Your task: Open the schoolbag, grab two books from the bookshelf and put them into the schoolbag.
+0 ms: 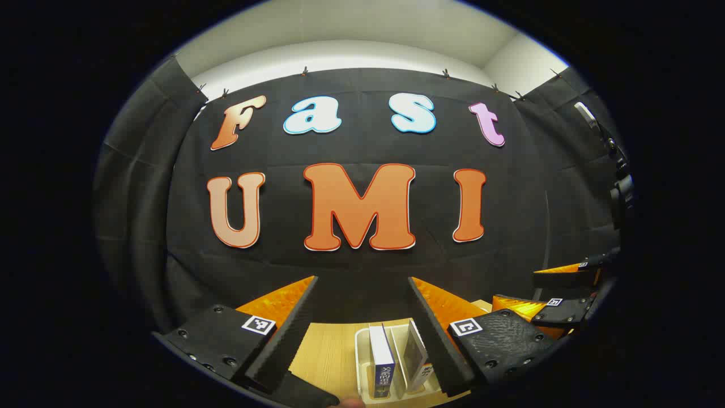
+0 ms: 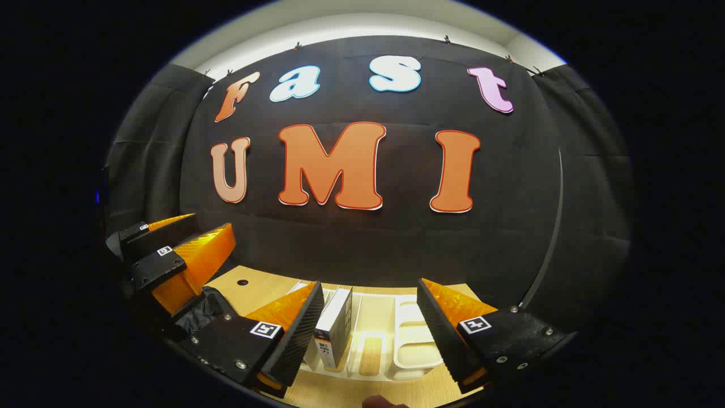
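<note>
A: What sort of place is this?
B: A recording booth, staged rather than lived in. Black cloth (image 1: pixel 362 266) is clipped up as walls on three sides, with plain white wall (image 1: pixel 340 34) above it.
A: Any furnishings?
B: A pale wooden table (image 2: pixel 255 286) carrying a white bookshelf (image 2: pixel 416 340) with books (image 2: pixel 334 323), like a mock study corner.

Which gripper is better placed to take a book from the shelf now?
Probably the left gripper: it is open with a standing book between its fingers. The right gripper is open too, but its book sits beside one finger.
</note>
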`<action>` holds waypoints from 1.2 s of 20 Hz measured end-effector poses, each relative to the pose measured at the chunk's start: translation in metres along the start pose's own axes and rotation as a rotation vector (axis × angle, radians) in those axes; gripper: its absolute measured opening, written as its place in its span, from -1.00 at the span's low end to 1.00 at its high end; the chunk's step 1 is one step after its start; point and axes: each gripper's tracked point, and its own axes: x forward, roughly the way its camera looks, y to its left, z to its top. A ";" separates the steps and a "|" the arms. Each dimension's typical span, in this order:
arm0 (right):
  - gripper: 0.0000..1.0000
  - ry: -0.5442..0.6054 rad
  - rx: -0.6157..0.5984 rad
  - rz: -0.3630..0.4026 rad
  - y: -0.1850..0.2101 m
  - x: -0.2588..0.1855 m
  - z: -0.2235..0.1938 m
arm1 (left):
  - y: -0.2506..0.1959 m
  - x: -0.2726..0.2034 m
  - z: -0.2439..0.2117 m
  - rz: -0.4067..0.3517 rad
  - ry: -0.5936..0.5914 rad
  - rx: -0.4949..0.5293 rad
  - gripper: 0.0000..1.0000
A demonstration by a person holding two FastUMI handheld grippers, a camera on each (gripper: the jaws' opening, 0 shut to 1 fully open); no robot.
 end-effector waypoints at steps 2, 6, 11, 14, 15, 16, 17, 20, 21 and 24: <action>0.96 0.006 0.005 0.002 0.000 0.001 -0.001 | -0.001 -0.001 0.000 0.000 -0.001 0.005 0.92; 0.97 0.003 0.002 0.012 0.001 0.000 -0.001 | -0.004 -0.003 -0.001 -0.002 -0.001 0.020 0.92; 0.96 0.008 0.003 0.018 0.001 0.001 -0.003 | -0.007 -0.003 0.000 -0.004 -0.005 0.038 0.92; 0.96 0.008 0.005 0.011 -0.002 0.003 -0.004 | -0.007 -0.002 -0.003 -0.001 0.002 0.056 0.92; 0.97 0.008 0.005 0.012 -0.003 0.004 -0.003 | -0.006 -0.002 -0.007 0.001 0.008 0.065 0.92; 0.96 0.010 0.003 0.008 -0.003 0.006 -0.004 | -0.005 -0.002 -0.009 0.001 0.009 0.072 0.92; 0.96 0.010 0.004 0.010 -0.004 0.006 -0.004 | -0.004 -0.003 -0.011 0.004 0.014 0.087 0.92; 0.96 0.009 0.000 0.015 -0.005 0.011 -0.005 | -0.004 -0.005 -0.020 0.008 0.027 0.133 0.92; 0.96 0.009 -0.004 0.017 -0.005 0.012 -0.005 | -0.004 -0.006 -0.024 0.007 0.030 0.146 0.92; 0.96 0.002 -0.017 0.027 -0.007 0.018 -0.004 | -0.004 -0.010 -0.037 0.018 0.052 0.197 0.92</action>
